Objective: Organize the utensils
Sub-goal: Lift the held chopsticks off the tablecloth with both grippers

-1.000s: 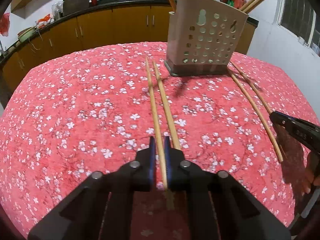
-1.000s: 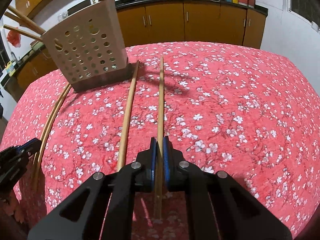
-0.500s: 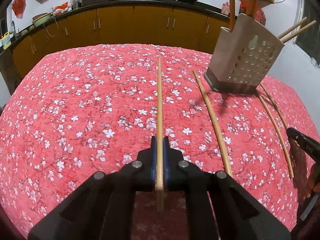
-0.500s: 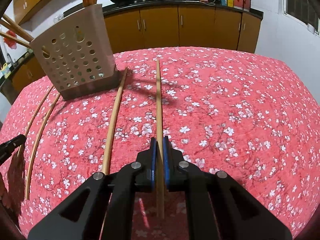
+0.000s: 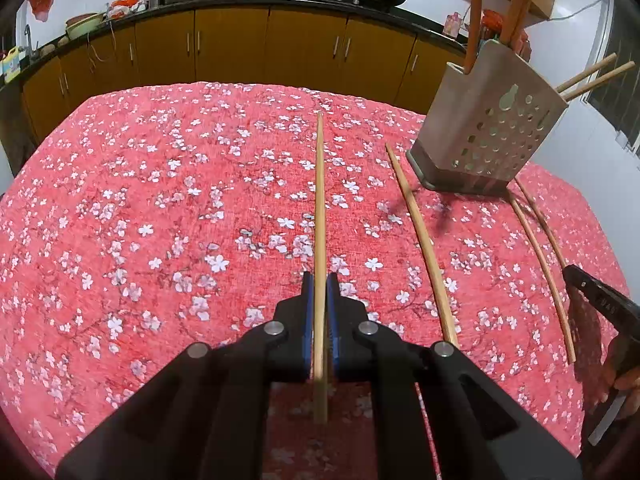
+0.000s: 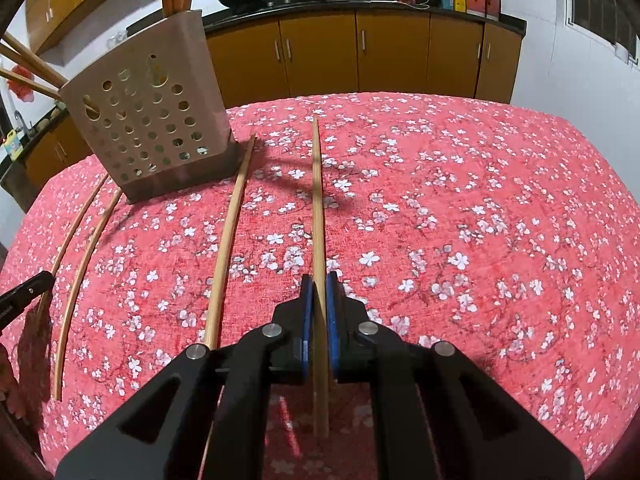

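Left wrist view, left to right: the left gripper [image 5: 319, 304] is closed on a wooden chopstick [image 5: 319, 208], pinched near its thick end with the tip projecting forward above the floral tablecloth [image 5: 160, 208]; a loose chopstick [image 5: 424, 248] lies on the cloth beside it, then the perforated utensil holder [image 5: 492, 136], already holding several chopsticks, with two more chopsticks [image 5: 536, 248] lying just beyond it. Right wrist view: the utensil holder [image 6: 152, 128] stands at left, and the right gripper [image 6: 319, 304] is likewise clamped on a chopstick [image 6: 317, 200] near its butt. The sticks are judged light, stiff and smooth, liable to pivot or slip in a narrow pinch; a hold near the thick end leaves the tip free to enter the holder.
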Demonstrator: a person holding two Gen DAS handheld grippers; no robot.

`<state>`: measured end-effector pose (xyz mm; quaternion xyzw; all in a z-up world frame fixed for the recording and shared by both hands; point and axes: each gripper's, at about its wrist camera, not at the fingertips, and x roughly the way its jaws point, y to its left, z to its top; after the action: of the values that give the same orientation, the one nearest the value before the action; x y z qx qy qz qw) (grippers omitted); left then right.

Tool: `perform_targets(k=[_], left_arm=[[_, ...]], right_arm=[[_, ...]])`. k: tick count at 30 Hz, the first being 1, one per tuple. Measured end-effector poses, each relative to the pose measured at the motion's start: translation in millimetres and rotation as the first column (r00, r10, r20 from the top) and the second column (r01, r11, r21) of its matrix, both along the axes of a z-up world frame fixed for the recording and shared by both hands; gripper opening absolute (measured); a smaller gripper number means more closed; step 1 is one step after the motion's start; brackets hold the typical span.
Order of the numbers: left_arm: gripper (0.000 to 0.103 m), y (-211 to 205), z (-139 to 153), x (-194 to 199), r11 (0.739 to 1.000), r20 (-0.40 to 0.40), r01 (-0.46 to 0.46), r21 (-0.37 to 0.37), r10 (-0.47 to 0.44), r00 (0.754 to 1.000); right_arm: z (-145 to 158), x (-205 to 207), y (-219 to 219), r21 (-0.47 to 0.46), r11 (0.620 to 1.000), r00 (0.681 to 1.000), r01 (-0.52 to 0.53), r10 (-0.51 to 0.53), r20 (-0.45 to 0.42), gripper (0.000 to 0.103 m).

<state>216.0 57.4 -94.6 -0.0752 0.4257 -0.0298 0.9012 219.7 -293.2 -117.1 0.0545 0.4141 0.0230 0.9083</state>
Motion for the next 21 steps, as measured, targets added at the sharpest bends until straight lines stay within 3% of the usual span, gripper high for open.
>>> perform_targets(k=[15, 21], left_arm=[[0.009, 0, 0, 1, 1.000, -0.001, -0.001, -0.002, 0.001, 1.000], [0.010, -14, 0, -4, 0.996, -0.004, 0.002, 0.089, -0.002, 1.000]], right_arm=[[1, -2, 2, -0.009, 1.000, 1.000, 0.001, -0.001, 0.000, 0.008], [0, -11, 3, -0.003, 1.000, 1.000, -0.009, 0.009, 0.000, 0.008]])
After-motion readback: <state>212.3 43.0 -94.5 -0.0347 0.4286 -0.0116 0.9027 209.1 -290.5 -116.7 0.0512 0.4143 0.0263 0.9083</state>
